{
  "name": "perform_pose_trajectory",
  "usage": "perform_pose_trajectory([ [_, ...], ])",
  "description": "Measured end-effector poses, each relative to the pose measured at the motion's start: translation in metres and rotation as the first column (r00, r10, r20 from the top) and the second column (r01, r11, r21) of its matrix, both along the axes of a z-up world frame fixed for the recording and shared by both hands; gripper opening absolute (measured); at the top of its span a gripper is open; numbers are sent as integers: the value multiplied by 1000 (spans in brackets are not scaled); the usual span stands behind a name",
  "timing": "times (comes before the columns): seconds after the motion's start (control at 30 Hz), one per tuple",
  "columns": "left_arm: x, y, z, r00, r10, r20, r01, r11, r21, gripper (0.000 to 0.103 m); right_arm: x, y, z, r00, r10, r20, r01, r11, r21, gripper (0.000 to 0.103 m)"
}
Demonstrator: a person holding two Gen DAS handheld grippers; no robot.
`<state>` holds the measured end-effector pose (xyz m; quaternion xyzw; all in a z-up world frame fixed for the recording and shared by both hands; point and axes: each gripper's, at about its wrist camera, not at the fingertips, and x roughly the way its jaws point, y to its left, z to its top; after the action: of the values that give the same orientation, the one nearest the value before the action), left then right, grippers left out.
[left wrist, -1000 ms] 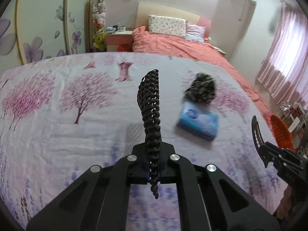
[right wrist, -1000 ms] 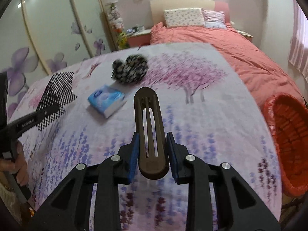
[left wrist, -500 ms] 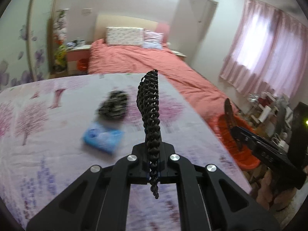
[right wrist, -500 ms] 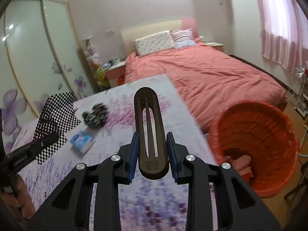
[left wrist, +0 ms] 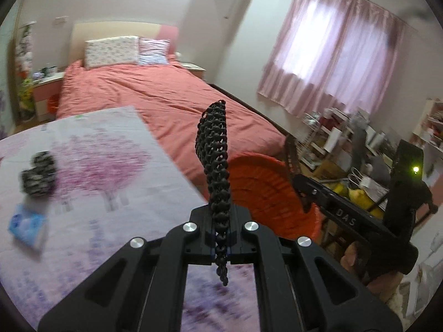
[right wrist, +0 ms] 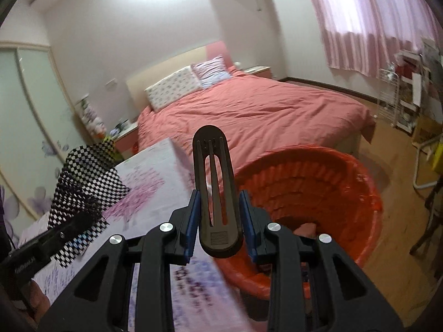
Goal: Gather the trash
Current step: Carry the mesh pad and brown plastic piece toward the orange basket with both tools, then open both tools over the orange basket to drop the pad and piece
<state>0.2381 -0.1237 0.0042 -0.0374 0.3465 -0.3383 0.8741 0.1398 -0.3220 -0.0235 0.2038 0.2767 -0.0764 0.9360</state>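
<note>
The black mesh sheet is pinched edge-on in the left gripper, whose jaws are pressed together on it; its long axis runs up and away from the jaws, the far end leaning slightly left, a short tail hanging below them. The right gripper clamps a dark slotted clip between its blue pads, the clip's long axis pointing straight ahead, rounded tip away. In the right view the clip hangs over the near rim of the orange basket, which stands past the right edge of the floral-clothed tabletop.

A second ago both views looked across the tabletop, the basket only at the margin. Now both have swung right and the basket lies just beyond each gripper. The patterned bundle and blue pack sit far toward the tabletop's left edge, blurred.
</note>
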Motion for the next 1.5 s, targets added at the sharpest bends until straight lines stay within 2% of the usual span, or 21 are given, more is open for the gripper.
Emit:
perform_pose_trajectory([
  [0.2,4,-62,-14,995,-101,-15,101,995,18,6,9,-31,-11,998,-57,-1,57,998,30,29],
  [0.4,20,-100,-38,991,-121,-59,124,990,60,7,17,-61,-30,992,-114,-46,118,989,94,31],
  [0.43,24,-104,-42,991,-113,-64,118,990,74,11,17,-64,-32,991,-119,-56,124,987,101,31],
  [0.47,27,-107,-45,991,-110,-71,116,990,81,21,19,-68,-36,990,-127,-67,134,984,114,32],
  [0.5,29,-108,-49,992,-101,-77,108,990,91,35,18,-70,-39,991,-118,-63,126,983,131,38],
  [0.53,31,-107,-53,993,-92,-78,99,990,100,40,18,-72,-43,989,-128,-70,137,981,139,42],
  [0.57,32,-106,-55,993,-86,-77,94,990,107,42,15,-74,-44,988,-135,-72,144,980,138,48],
  [0.63,35,-103,-60,994,-72,-82,82,989,127,42,13,-73,-48,986,-146,-83,156,978,136,51],
  [0.87,34,-70,-65,999,-2,-41,11,977,212,49,14,-56,-42,986,-135,-101,144,986,84,53],
  [1.2,32,16,-65,987,159,6,-154,946,287,57,19,-18,-29,992,-69,-106,68,998,-13,54],
  [1.27,31,38,-62,978,209,27,-208,931,299,61,20,-9,-27,993,-49,-108,47,999,-22,54],
  [1.37,30,72,-60,954,293,71,-299,895,331,67,21,8,-23,994,-12,-108,8,999,-35,56],
  [1.5,35,121,-62,901,421,106,-428,821,379,74,21,28,-19,993,45,-109,-51,998,-48,56],
])
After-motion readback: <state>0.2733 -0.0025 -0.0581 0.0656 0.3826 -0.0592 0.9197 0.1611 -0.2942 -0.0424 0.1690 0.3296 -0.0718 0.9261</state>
